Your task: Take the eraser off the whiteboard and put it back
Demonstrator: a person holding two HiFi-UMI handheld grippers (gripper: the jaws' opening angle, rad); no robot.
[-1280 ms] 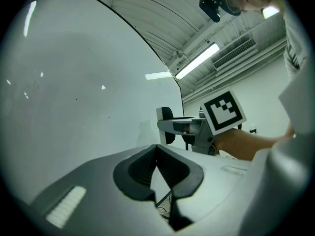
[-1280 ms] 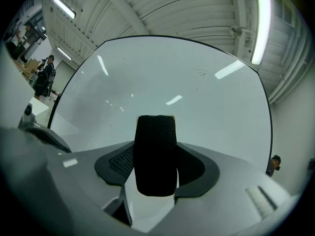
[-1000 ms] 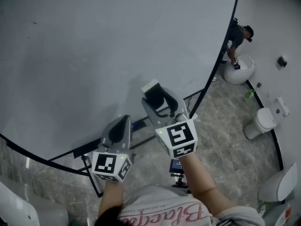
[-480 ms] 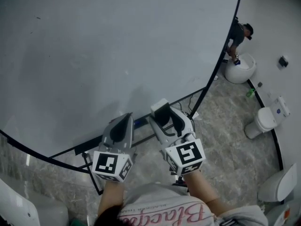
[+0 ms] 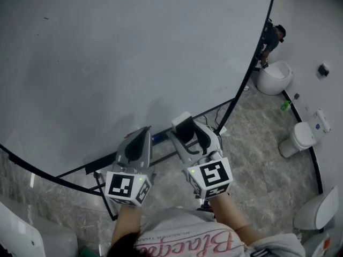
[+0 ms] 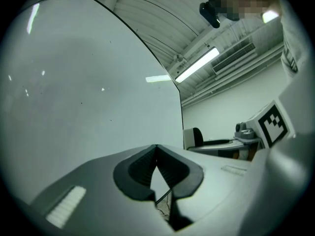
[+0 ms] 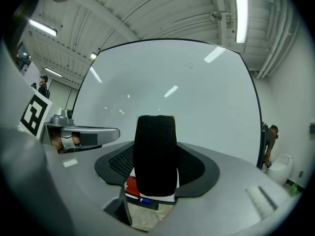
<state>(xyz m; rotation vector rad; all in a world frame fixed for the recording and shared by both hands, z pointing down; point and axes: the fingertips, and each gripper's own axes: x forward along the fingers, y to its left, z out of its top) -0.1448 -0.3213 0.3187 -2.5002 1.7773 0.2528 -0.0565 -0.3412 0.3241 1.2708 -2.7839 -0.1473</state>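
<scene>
The eraser [image 5: 185, 126], a black felt block with a white back, stands upright between the jaws of my right gripper [image 5: 185, 123], which is shut on it. In the right gripper view the eraser [image 7: 156, 156] fills the gap of that gripper [image 7: 156, 146], its felt face towards the camera. It is held just in front of the lower edge of the big whiteboard [image 5: 118, 52], apart from its surface. My left gripper [image 5: 142, 135] sits beside it on the left, shut with nothing in it; its tips [image 6: 156, 149] meet in the left gripper view.
The board's black frame and stand [image 5: 102, 167] run below the grippers, with a blue item [image 5: 157, 140] on the ledge. A person [image 5: 270, 39] bends over a white round seat [image 5: 273, 78] at the far right. More white seats [image 5: 299, 138] stand on the marble floor [image 5: 257, 143].
My right gripper has come down and back towards me with the eraser, away from the board, then held nearly still. The left gripper has not moved.
</scene>
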